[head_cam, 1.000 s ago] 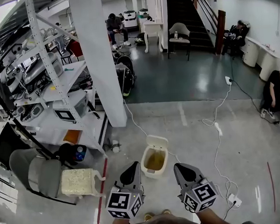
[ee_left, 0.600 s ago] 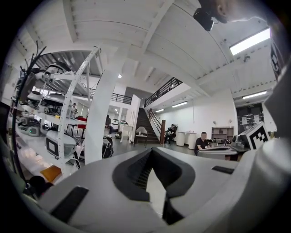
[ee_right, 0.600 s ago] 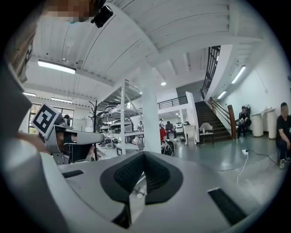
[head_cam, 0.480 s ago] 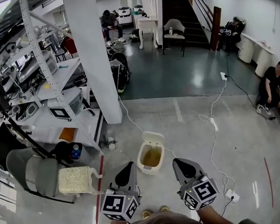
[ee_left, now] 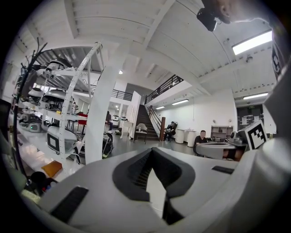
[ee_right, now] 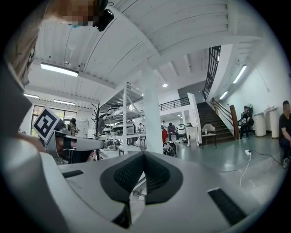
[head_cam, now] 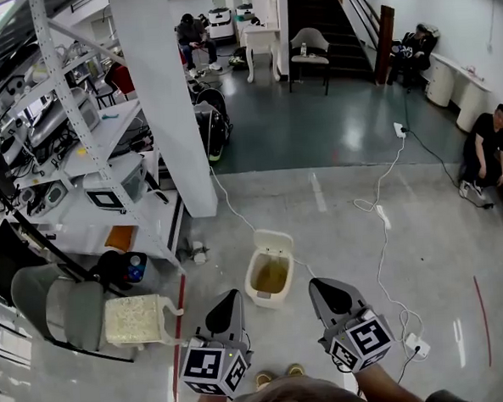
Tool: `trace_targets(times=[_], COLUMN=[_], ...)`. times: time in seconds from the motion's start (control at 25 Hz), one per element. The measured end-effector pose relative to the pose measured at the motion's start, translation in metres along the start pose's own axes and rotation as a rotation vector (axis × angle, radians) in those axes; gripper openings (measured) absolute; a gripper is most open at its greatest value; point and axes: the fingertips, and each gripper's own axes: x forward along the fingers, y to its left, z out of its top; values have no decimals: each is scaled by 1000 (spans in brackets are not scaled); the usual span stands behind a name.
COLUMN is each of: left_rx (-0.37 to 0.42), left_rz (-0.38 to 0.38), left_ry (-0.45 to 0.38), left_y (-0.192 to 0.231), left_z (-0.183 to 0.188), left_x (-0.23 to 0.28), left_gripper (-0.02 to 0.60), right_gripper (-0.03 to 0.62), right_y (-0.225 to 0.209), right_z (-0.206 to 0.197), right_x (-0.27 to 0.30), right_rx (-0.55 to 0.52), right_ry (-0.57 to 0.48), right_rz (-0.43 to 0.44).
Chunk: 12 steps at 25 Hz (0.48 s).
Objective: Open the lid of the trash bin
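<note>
Head view: two claws (head_cam: 229, 301) (head_cam: 323, 289), one bin (head_cam: 257, 282).

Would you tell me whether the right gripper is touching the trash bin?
Apart. The head view shows bare floor between the right gripper and the trash bin.

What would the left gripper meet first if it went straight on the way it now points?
Probably nothing close. The left gripper points level across the room, so it would likely pass over or beside the open trash bin and right of the white pillar, towards the staircase. Depth is uncertain.
</note>
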Motion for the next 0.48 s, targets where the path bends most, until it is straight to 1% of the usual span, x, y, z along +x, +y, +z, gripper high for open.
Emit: trace_targets(times=[0.28,0.48], left_rx=[18,5], left_rz=[-6,-11], left_ry=[18,30], left_y=[-2,-7], left_z=[-3,-6], left_x=[0,3], left_gripper=[-2,-2], right_gripper=[31,31], right_y=[-2,-6], right_z=[3,6], right_x=[-2,-3], right_rx=[5,8], right_ry=[-7,-8], right_rz=[-9,-13])
